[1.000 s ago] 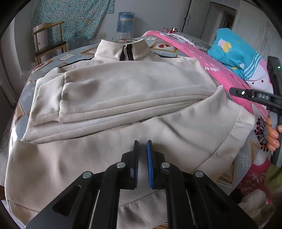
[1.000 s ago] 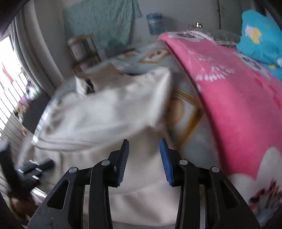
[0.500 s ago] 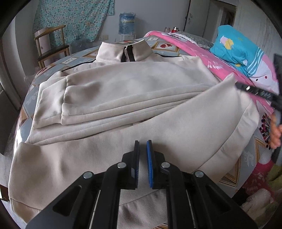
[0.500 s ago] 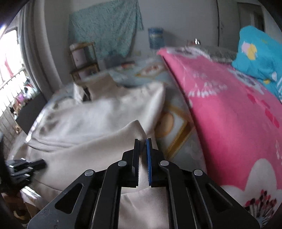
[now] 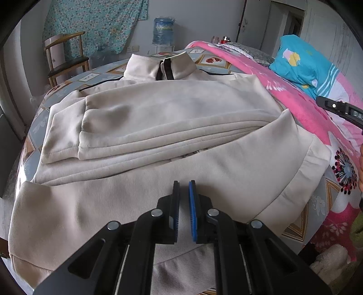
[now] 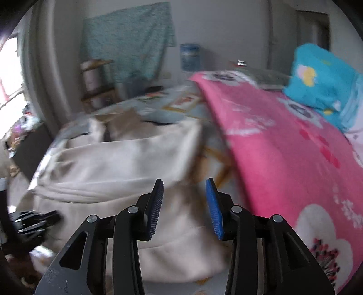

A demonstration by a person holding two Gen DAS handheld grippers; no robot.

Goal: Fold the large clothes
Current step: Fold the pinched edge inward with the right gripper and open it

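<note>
Lying across the bed [image 5: 34,127], the cream zip-collar jacket [image 5: 172,122] has both sleeves folded over its chest, collar toward the far wall and hem toward us. We see the left hand-held gripper [image 5: 183,197] poised over the lower front panel with its blue pads nearly together and no cloth pinched between them. In the right wrist view, which is motion-blurred, the right hand-held gripper [image 6: 184,195] has just been opening; its jaws stand apart above the jacket's right hem corner, with no fabric clamped between them. We note that this corner lies just beside the pink floral blanket [image 6: 283,158], which covers the right side of the bed. A blue pillow [image 5: 301,65] rests at the blanket's far end. Beyond the bed we find a wooden chair [image 5: 65,61], a water-cooler bottle [image 5: 163,31] and a turquoise patterned cloth [image 5: 95,20] hung on the wall.
</note>
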